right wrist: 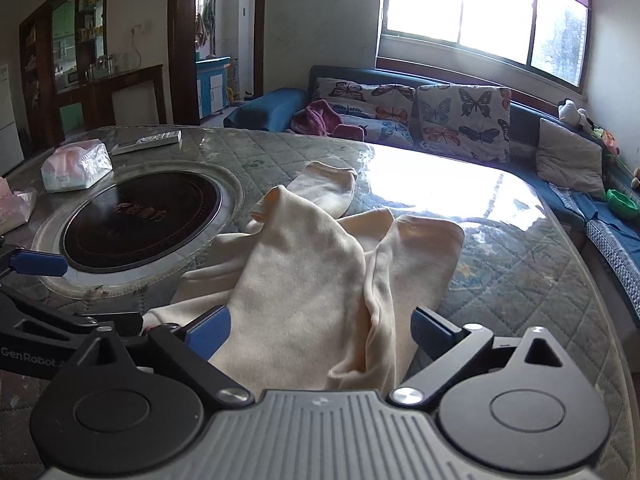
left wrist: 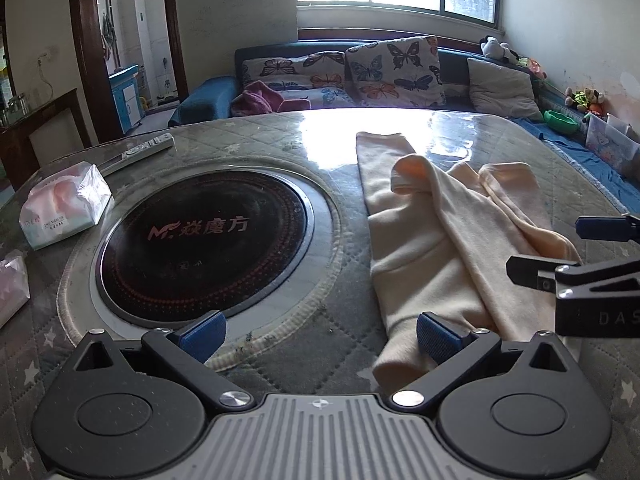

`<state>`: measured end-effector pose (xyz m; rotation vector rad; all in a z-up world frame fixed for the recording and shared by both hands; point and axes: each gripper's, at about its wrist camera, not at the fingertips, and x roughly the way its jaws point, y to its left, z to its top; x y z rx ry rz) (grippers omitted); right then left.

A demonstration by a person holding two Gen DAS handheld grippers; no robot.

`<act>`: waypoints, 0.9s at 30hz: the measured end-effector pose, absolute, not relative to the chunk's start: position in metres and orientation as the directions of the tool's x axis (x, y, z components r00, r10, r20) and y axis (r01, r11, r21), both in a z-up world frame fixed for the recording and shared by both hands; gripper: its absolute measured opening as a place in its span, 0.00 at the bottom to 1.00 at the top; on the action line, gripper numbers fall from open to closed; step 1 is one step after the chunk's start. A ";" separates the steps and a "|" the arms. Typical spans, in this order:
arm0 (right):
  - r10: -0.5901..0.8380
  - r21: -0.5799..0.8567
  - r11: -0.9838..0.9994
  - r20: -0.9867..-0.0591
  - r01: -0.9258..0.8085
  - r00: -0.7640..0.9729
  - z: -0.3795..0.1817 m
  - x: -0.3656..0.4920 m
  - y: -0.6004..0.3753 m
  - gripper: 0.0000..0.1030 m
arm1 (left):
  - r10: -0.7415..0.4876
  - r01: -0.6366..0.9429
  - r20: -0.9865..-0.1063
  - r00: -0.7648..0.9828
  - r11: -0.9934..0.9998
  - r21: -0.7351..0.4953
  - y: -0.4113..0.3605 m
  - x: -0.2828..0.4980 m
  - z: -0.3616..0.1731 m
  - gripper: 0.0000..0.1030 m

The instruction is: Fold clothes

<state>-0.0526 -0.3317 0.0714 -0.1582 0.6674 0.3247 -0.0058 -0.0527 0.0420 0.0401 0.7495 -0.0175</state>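
A white plastic-wrapped tissue pack (left wrist: 64,204) sits left of the round black inset cooktop (left wrist: 204,242), the left gripper (left wrist: 318,338) gapes wide and empty, the crumpled cream knit garment (left wrist: 436,248) lies right, and the right gripper (right wrist: 320,332) spreads wide over it, gripping nothing.

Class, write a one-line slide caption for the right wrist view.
Right gripper, fingers open, poised over a rumpled cream garment on the quilted table.

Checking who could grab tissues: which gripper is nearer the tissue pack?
Left. The left gripper sits by the round cooktop, nearer the tissue pack; the right gripper hangs over the cream garment, farther off.
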 end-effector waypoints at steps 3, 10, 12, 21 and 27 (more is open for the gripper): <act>0.252 -0.044 0.933 -0.631 -0.358 0.734 0.072 -0.041 -0.330 0.86 | 0.013 0.019 -0.677 0.736 0.999 0.040 -0.048 -0.001 0.043 1.00; 0.283 -0.081 0.902 -0.631 -0.425 0.722 0.076 -0.002 -0.315 0.74 | 0.027 -0.015 -0.677 0.736 1.000 0.024 -0.033 0.009 0.042 0.99; 0.304 -0.079 0.890 -0.629 -0.448 0.715 0.078 0.010 -0.307 0.71 | 0.031 -0.024 -0.681 0.731 1.000 0.020 -0.030 0.011 0.040 0.99; 0.314 -0.093 0.865 -0.665 -0.492 0.678 0.061 0.055 -0.280 0.41 | -0.015 0.003 -0.699 0.715 1.000 -0.019 -0.025 0.026 0.033 0.88; 0.337 -0.058 0.878 -0.631 -0.476 0.699 0.069 0.050 -0.296 0.12 | -0.084 0.060 -0.679 0.730 0.996 -0.058 -0.031 0.047 0.038 0.79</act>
